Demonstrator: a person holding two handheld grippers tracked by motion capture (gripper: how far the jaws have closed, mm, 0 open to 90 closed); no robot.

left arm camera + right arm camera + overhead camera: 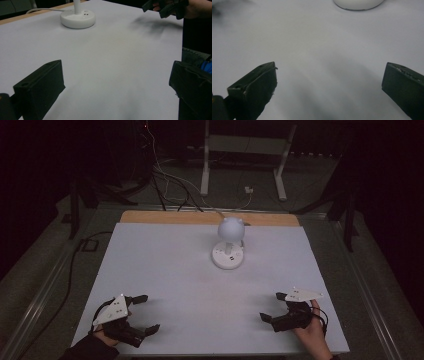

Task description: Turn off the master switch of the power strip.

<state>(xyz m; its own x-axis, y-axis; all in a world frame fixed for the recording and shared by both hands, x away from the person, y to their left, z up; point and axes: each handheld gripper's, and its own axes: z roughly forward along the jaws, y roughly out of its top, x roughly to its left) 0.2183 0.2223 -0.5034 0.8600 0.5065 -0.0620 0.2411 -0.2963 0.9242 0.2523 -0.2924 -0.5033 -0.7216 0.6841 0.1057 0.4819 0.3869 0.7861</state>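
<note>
lamp point(229, 245) fwd of both grippers, well apart, far-centre of white board point(165, 270) | R gripper point(275, 306) somewhat nearer than L gripper point(145, 312); lamp ahead-left of R, ahead-right of L | long axis upright: round base, short stem, globe head w/ ear-like bumps; white, cord off back | both jaws spread wide, holding nothing

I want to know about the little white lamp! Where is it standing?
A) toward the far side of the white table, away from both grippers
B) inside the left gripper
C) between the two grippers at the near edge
A: the lamp stands far from the left gripper and right gripper, both open.
</note>
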